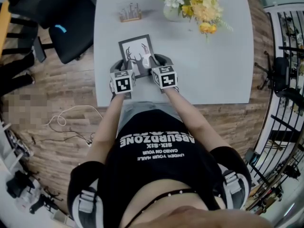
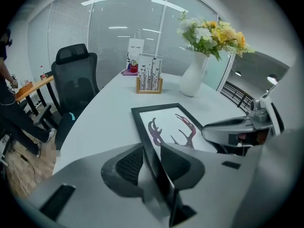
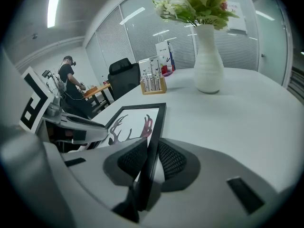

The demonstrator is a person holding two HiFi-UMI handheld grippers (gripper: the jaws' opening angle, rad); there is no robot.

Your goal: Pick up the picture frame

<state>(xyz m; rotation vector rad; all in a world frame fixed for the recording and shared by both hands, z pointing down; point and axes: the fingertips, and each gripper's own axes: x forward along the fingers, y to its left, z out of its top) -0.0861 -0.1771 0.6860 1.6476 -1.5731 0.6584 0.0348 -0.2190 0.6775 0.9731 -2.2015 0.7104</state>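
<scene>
A black picture frame [image 1: 137,51] with an antler print lies flat on the grey table [image 1: 209,70], its near end toward me. My left gripper [image 1: 126,65] sits at the frame's near left edge. In the left gripper view that edge of the frame [image 2: 166,122] runs between the jaws of the left gripper [image 2: 153,161], and both pads press on it. My right gripper [image 1: 152,62] is at the near right edge. In the right gripper view the rim of the frame [image 3: 135,120] stands between the ribbed pads of the right gripper [image 3: 148,158], which touch it on both sides.
A white vase of flowers [image 1: 192,4] and a small wooden holder [image 1: 129,14] stand at the table's far end. A black office chair [image 1: 66,27] is left of the table, and metal racks [image 1: 285,56] stand to the right. A person [image 3: 71,82] stands far back.
</scene>
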